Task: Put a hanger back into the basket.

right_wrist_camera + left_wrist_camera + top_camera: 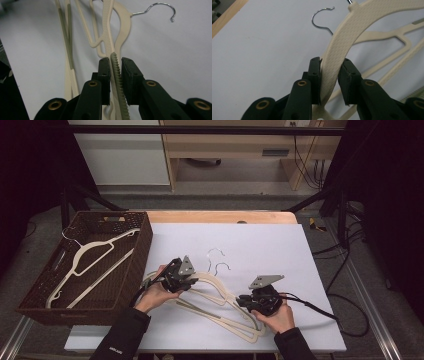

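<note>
Left fingers: my left gripper [330, 72] has its jaws drawn narrow on the curved shoulder of a cream hanger [342, 45]; the textured band runs up between the pads, pinched by both as far as I can see.

Right fingers: my right gripper [115, 75] has its jaws narrow around the ribbed grey-green strip on the same hanger's arm [117, 82]; the left pad sits against it, the right pad looks a hair off, so I read it as a grip but cannot tell how firm.

Left gripper from above: I see it [192, 281] over the near-left part of the white sheet [280, 250], in my left hand [157, 292].

Right gripper from above: it [242, 301] sits toward the near edge of the sheet, right of middle, in my right hand [277, 315].

Hanger: from above it [220, 292] spans between my two grippers, on top of other cream hangers [235, 322] lying on the near half of the sheet.

Hooks: two wire hooks [216, 252] point toward the middle of the sheet, away from me.

Basket: a brown woven basket [135, 265] stands at the left edge of the tabletop, touching the sheet's left side, with white hangers [87, 255] inside it.
</note>
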`<state>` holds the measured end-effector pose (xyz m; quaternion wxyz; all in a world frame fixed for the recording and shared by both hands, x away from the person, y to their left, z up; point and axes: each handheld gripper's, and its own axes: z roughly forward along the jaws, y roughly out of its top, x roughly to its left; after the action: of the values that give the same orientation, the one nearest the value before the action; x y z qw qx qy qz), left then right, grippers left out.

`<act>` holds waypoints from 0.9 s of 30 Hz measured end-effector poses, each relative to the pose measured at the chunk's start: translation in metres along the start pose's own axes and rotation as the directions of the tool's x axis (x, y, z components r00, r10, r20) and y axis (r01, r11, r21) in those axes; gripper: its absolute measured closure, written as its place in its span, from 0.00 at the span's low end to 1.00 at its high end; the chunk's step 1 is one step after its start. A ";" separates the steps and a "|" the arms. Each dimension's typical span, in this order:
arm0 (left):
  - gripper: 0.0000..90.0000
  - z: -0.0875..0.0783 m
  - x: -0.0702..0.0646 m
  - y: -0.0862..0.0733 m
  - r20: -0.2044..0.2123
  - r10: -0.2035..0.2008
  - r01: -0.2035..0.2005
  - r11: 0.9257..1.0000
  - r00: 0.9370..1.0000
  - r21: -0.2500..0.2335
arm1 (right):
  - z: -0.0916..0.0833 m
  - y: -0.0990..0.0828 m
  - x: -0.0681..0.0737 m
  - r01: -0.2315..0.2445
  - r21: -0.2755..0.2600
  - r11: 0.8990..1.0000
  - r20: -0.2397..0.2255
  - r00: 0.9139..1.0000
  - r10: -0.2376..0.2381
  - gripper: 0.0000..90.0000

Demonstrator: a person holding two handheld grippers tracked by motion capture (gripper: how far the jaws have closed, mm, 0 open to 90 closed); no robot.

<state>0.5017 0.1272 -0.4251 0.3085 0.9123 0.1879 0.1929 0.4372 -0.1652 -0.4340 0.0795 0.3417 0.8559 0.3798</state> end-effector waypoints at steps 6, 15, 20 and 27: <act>0.83 -0.014 -0.011 -0.004 -0.018 0.032 -0.033 0.999 0.999 -0.010 | -0.003 0.001 0.001 0.005 -0.026 1.000 -0.026 1.000 -0.005 0.73; 0.85 -0.036 -0.027 -0.005 -0.011 0.056 -0.056 0.998 0.998 -0.038 | -0.008 0.021 0.005 0.052 -0.138 0.989 -0.084 0.994 -0.064 0.51; 0.86 -0.044 -0.033 -0.009 -0.004 0.052 -0.052 0.997 0.999 -0.049 | 0.009 0.041 0.013 0.062 -0.153 0.986 -0.118 0.990 -0.080 0.54; 0.86 -0.050 -0.038 -0.010 0.024 0.048 -0.046 0.997 0.999 -0.066 | 0.021 0.049 0.017 0.086 -0.124 0.989 -0.195 0.975 -0.109 0.83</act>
<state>0.4440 0.1412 -0.4038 0.3358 0.9083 0.1560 0.1944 0.4587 -0.1181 -0.4123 0.0305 0.2538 0.8520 0.4568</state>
